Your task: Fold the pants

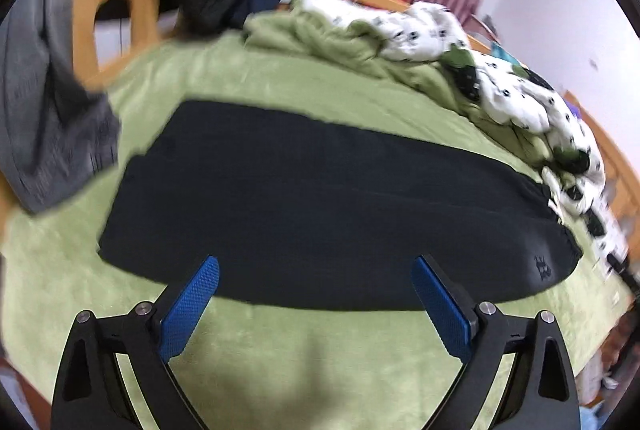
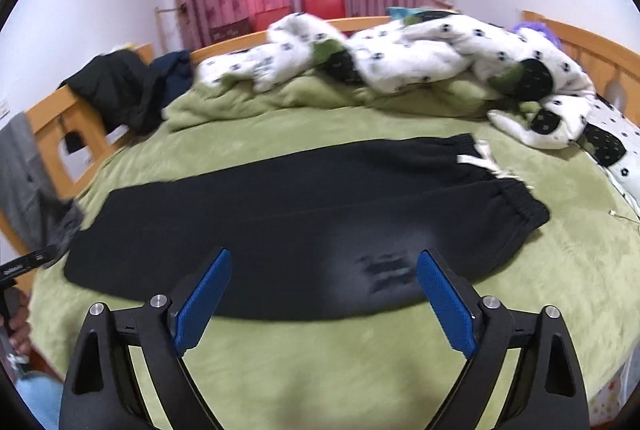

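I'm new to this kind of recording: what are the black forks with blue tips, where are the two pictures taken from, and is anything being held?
No robot here: a person carries a hand-held gripper in each hand, with a camera on each looking along its two fingers. One picture shows the left gripper, the other the right gripper. The blue parts are grip pads. Both grippers are open and hold nothing. In front of them black pants lie stretched out flat on a green blanket on a bed, waistband to the right. A white spotted quilt is bunched up behind.
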`<action>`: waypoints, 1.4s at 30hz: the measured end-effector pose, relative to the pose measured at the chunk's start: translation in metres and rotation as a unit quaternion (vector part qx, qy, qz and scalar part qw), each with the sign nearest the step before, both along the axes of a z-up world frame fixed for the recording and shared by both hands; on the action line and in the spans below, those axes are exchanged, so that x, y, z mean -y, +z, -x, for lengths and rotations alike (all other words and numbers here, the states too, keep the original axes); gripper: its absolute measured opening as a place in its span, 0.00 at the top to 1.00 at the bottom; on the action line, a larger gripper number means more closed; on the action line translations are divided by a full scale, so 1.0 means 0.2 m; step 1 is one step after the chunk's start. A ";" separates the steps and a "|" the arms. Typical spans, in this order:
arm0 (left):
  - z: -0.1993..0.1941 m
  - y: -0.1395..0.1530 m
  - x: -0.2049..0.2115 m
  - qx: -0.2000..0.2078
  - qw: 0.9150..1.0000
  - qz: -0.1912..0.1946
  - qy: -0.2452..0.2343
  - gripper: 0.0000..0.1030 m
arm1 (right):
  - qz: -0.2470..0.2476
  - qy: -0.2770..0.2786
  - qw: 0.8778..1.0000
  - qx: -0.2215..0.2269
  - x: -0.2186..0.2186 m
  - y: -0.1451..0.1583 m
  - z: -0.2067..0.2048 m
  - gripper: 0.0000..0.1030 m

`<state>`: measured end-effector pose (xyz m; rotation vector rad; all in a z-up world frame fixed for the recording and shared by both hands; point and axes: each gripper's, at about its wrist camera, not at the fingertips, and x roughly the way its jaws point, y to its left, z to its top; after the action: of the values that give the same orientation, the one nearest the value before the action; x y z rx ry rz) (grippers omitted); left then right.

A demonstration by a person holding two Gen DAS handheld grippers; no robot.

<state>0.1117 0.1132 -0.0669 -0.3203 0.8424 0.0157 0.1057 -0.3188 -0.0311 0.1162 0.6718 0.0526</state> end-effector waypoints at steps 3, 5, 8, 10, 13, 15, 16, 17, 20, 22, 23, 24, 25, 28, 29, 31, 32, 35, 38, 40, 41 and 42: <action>-0.03 -0.21 -0.16 -0.028 0.998 0.044 0.024 0.07 | -0.026 -0.031 0.999 -0.034 0.23 -0.20 -0.11 0.28; -0.01 -0.35 -0.24 -0.035 0.997 0.058 0.042 0.09 | -0.038 -0.057 0.996 -0.065 0.35 -0.34 -0.16 0.36; 0.01 -0.50 -0.31 -0.042 0.994 0.089 0.050 0.14 | -0.077 -0.094 0.988 -0.099 0.53 -0.55 -0.18 0.37; 0.02 -0.56 -0.33 -0.035 0.993 0.103 0.050 0.14 | -0.106 -0.101 0.983 -0.109 0.59 -0.64 -0.18 0.37; 0.03 -0.58 -0.32 -0.008 0.994 0.101 0.048 0.14 | -0.141 -0.105 0.979 -0.103 0.64 -0.72 -0.19 0.37; 0.01 -0.59 -0.31 0.000 0.994 0.101 0.049 0.14 | -0.155 -0.100 0.978 -0.094 0.65 -0.75 -0.21 0.37; -0.01 -0.59 -0.32 -0.001 0.993 0.102 0.052 0.14 | -0.162 -0.097 0.978 -0.091 0.65 -0.77 -0.23 0.36; -0.03 -0.60 -0.33 -0.001 0.993 0.105 0.056 0.14 | -0.171 -0.093 0.977 -0.090 0.64 -0.78 -0.26 0.35; -0.10 -0.59 -0.36 -0.006 0.990 0.119 0.075 0.15 | -0.179 -0.086 0.975 -0.095 0.62 -0.81 -0.36 0.35; -0.12 -0.58 -0.39 -0.007 0.988 0.117 0.100 0.34 | -0.176 -0.091 0.976 -0.094 0.60 -0.80 -0.42 0.47; -0.14 -0.57 -0.40 -0.012 0.988 0.108 0.111 0.58 | -0.172 -0.096 0.976 -0.096 0.60 -0.79 -0.44 0.74; -0.15 -0.57 -0.41 -0.019 0.988 0.098 0.115 0.79 | -0.170 -0.101 0.975 -0.097 0.59 -0.78 -0.45 0.80; -0.17 -0.55 -0.42 -0.029 0.989 0.084 0.118 0.84 | -0.174 -0.101 0.975 -0.095 0.59 -0.74 -0.48 0.81; -0.22 -0.49 -0.45 -0.028 0.989 0.090 0.112 0.85 | -0.171 -0.089 0.979 -0.070 0.57 -0.63 -0.50 0.82; -0.25 -0.45 -0.45 -0.016 0.990 0.091 0.110 0.85 | -0.163 -0.080 0.982 -0.057 0.55 -0.57 -0.52 0.82; -0.32 -0.35 -0.45 0.006 0.992 0.073 0.100 0.85 | -0.152 -0.065 0.985 -0.040 0.52 -0.47 -0.56 0.82; -0.34 -0.30 -0.45 0.019 0.993 0.062 0.098 0.85 | -0.144 -0.057 0.987 -0.030 0.50 -0.42 -0.60 0.83; -0.47 -0.16 -0.44 0.064 0.993 0.028 0.097 0.85 | -0.128 -0.044 0.991 -0.008 0.46 -0.30 -0.71 0.83; -0.65 -0.07 -0.43 0.090 0.990 0.000 0.108 0.85 | -0.121 -0.039 0.992 0.008 0.45 -0.24 -0.88 0.83; -0.79 -0.06 -0.42 0.104 0.987 -0.034 0.120 0.85 | -0.114 -0.041 0.992 0.016 0.44 -0.23 -1.00 0.83; -0.85 -0.07 -0.41 0.105 0.986 -0.046 0.123 0.85 | -0.110 -0.046 0.993 0.017 0.43 -0.25 -1.09 0.83; -0.93 -0.09 -0.39 0.101 0.985 -0.059 0.126 0.84 | -0.108 -0.049 0.993 0.015 0.42 -0.26 -1.14 0.83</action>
<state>0.2969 0.1922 -0.0843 -0.3092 0.5923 0.2638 0.3337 -0.4032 -0.0823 0.3554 0.6284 0.0323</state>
